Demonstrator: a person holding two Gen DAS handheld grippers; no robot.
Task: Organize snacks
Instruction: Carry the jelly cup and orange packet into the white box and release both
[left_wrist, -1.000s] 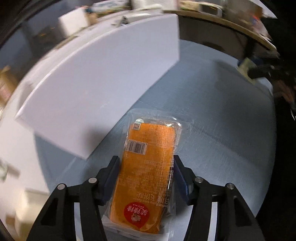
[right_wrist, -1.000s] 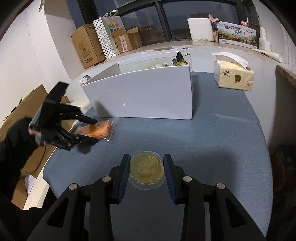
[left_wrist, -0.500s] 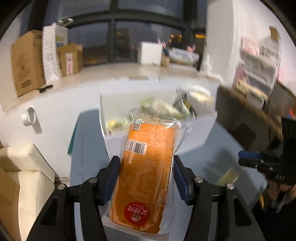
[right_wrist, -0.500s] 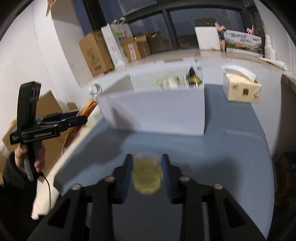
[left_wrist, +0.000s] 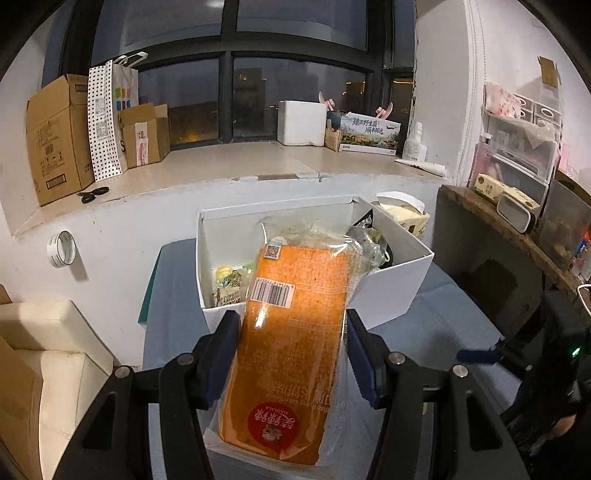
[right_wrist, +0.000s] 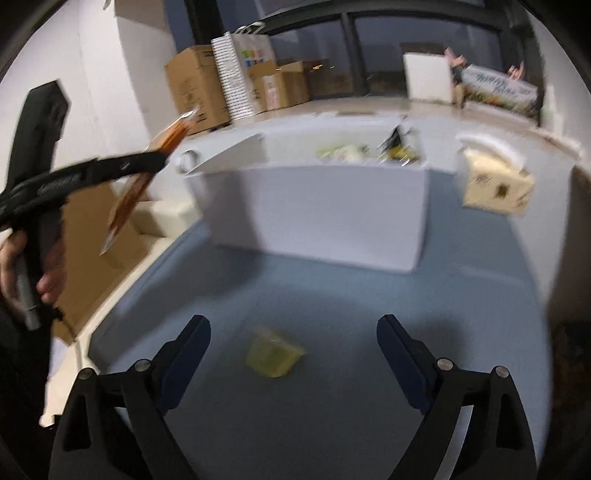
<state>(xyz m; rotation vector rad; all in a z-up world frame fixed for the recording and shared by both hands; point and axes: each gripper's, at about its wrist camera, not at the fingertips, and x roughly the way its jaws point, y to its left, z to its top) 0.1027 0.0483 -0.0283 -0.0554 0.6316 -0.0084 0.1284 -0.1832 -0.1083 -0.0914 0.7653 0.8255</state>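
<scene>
My left gripper (left_wrist: 290, 354) is shut on an orange cake packet (left_wrist: 291, 343) in clear wrap, held in the air in front of the white snack box (left_wrist: 399, 291). The box holds several snacks (left_wrist: 231, 282). In the right wrist view the packet (right_wrist: 140, 181) hangs edge-on at the left, well above the blue table, left of the box (right_wrist: 325, 210). My right gripper (right_wrist: 293, 341) is open wide above the table. A small yellow jelly cup (right_wrist: 273, 356) lies tilted on the blue cloth between and below its fingers, apart from both.
A tissue box (right_wrist: 495, 184) stands right of the white box. Cardboard boxes (left_wrist: 59, 136) and a dotted bag (left_wrist: 105, 118) line the window sill. A tape roll (left_wrist: 61, 249) hangs on the wall. A dark shelf (left_wrist: 517, 236) stands at the right. A cream cushion (left_wrist: 40, 354) lies left of the table.
My left gripper lifted the orange packet off the table and now faces the box opening. My right gripper opened and let go of the jelly cup, which lies tilted on the cloth.
</scene>
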